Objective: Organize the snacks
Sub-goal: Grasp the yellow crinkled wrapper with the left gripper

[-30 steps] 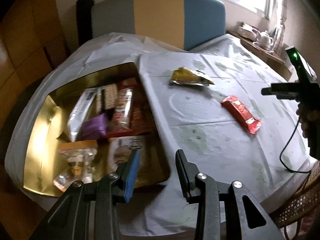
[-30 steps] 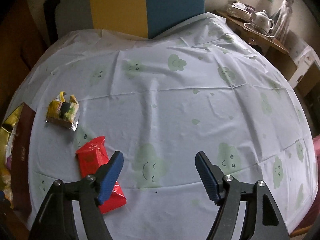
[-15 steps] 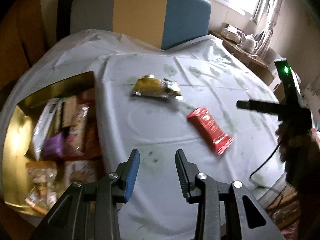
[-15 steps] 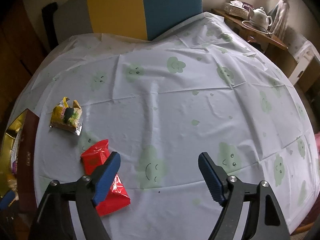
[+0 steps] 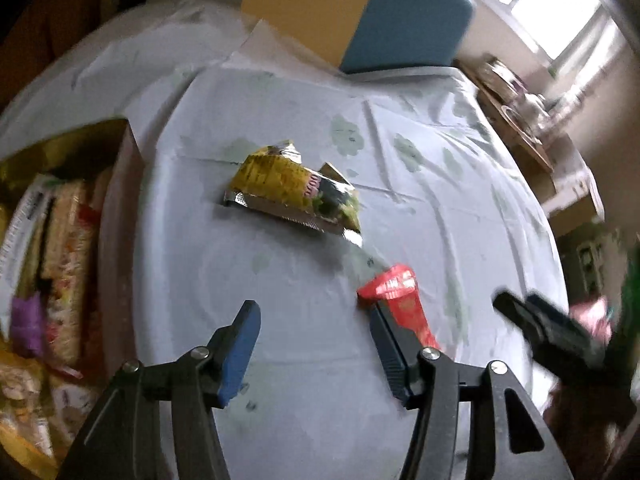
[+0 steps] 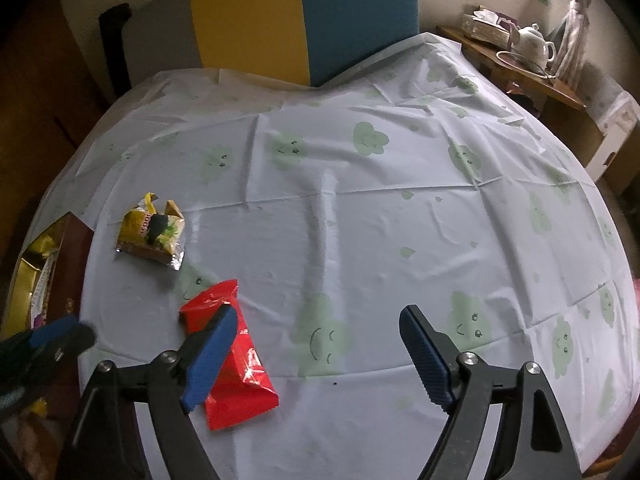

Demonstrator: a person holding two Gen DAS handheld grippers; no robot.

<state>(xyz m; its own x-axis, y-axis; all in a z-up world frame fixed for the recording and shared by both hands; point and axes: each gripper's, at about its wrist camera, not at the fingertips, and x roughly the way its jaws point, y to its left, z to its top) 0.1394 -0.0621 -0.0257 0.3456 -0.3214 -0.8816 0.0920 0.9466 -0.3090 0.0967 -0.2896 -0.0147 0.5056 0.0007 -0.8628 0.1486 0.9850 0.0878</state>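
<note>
Two grippers hover spread and empty: left gripper (image 5: pixel 314 346), its jaws just opened, and right gripper (image 6: pixel 316 356). Red packet (image 6: pixel 234 356) lies nearest on the tablecloth (image 6: pixel 360 220), yellow packet (image 5: pixel 292 190) beyond, box (image 5: pixel 120 216) leftward. Collecting is underway; next likely calls for closing on one packet.

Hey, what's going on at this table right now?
A person with a gripper in each hand is tidying snacks into a gold box already holding several packets. Two remain on the tablecloth: a yellow packet and a red packet. The left gripper, jaws just opened, and the right gripper are both open and empty.
</note>
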